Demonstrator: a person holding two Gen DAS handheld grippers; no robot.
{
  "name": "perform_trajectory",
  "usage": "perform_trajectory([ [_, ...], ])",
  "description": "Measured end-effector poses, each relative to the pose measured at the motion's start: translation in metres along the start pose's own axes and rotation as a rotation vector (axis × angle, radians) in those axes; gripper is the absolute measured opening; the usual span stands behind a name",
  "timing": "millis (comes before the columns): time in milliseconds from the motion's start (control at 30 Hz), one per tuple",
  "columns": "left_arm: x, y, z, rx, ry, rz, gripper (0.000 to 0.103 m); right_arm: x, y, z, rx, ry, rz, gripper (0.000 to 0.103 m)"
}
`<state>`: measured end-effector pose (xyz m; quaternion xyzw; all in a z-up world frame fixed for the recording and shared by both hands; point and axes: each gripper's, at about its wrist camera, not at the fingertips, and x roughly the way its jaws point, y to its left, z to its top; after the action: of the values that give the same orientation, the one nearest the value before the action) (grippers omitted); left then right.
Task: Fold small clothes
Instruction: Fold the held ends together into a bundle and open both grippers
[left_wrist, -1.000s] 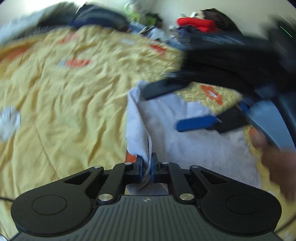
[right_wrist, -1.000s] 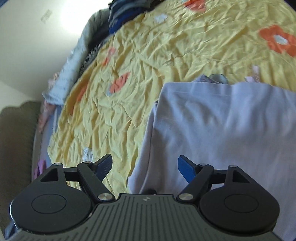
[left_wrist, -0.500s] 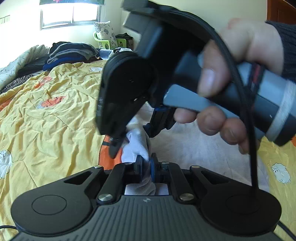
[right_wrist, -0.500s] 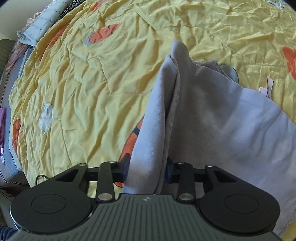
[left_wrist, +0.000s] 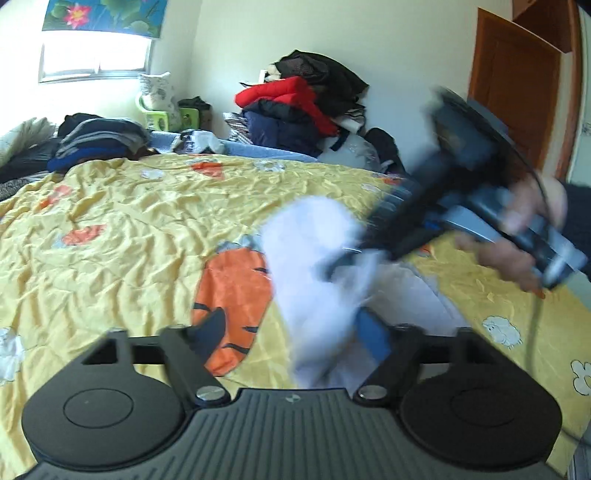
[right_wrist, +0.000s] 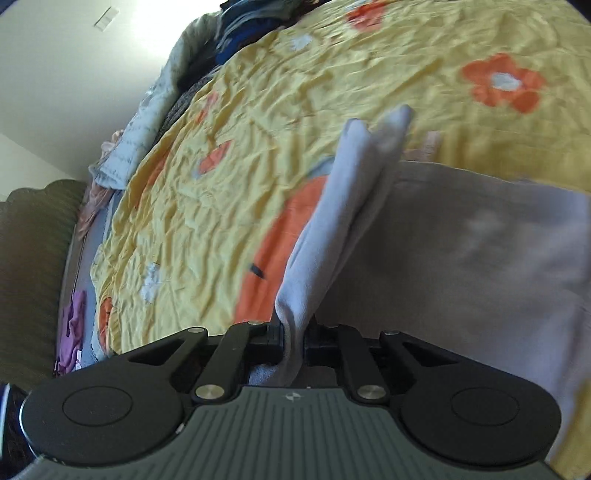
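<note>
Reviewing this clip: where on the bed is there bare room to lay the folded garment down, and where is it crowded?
Bare yellow quilt lies open between the pale garment and the folded dark stack at the far edge. Crowded: the far edge, with the red and dark coat pile, and around the right gripper, its jaws closing on the garment.

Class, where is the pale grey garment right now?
The pale grey garment lies on the yellow bedspread beside its orange carrot print; the right claw is closing on its raised edge, which in the left wrist view hangs between the opening left claw.
</note>
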<state>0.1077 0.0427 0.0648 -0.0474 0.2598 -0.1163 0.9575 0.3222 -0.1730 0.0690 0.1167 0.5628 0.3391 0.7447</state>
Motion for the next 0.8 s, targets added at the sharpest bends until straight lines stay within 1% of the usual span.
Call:
perform_trajectory([
  [67,0.002,-0.004,0.002,0.021,-0.004,0.032,0.080,-0.015,-0.029,-0.010,0.048,-0.013,-0.033,0.013],
  [133,0.010,-0.011,0.004,0.039,0.012,0.050,0.080,-0.023,-0.058,-0.020,0.099,-0.021,-0.051,0.012],
  [200,0.018,-0.020,0.006,0.054,0.035,0.041,0.080,-0.025,-0.080,-0.031,0.140,-0.042,-0.063,0.012],
  [267,0.021,-0.029,0.005,0.079,0.048,0.027,0.080,-0.027,-0.096,-0.040,0.188,-0.065,-0.041,0.011],
  [400,0.033,-0.051,0.002,0.145,0.069,0.018,0.080,-0.037,-0.100,-0.055,0.187,-0.127,-0.004,0.011],
  [433,0.034,-0.054,0.001,0.151,0.071,0.014,0.080,-0.045,-0.098,-0.055,0.180,-0.153,0.014,0.011],
  [500,0.039,-0.059,-0.002,0.151,0.086,0.011,0.080,-0.055,-0.106,-0.055,0.213,-0.182,0.060,0.011],
  [533,0.040,-0.060,-0.003,0.150,0.092,0.010,0.080,-0.056,-0.111,-0.055,0.237,-0.186,0.072,0.014],
  [567,0.041,-0.061,-0.004,0.151,0.096,0.012,0.080,-0.056,-0.116,-0.056,0.268,-0.190,0.079,0.021],
  [600,0.040,-0.062,-0.005,0.152,0.098,0.016,0.080,-0.055,-0.124,-0.056,0.313,-0.184,0.082,0.039],
  [667,0.038,-0.061,-0.006,0.145,0.097,0.013,0.080,-0.048,-0.131,-0.061,0.370,-0.164,0.116,0.060],
  [733,0.035,-0.058,-0.007,0.140,0.102,0.018,0.080,-0.043,-0.131,-0.067,0.370,-0.170,0.142,0.061],
  [800,0.032,-0.055,-0.008,0.133,0.110,0.023,0.080,-0.036,-0.136,-0.070,0.432,-0.154,0.197,0.061],
])
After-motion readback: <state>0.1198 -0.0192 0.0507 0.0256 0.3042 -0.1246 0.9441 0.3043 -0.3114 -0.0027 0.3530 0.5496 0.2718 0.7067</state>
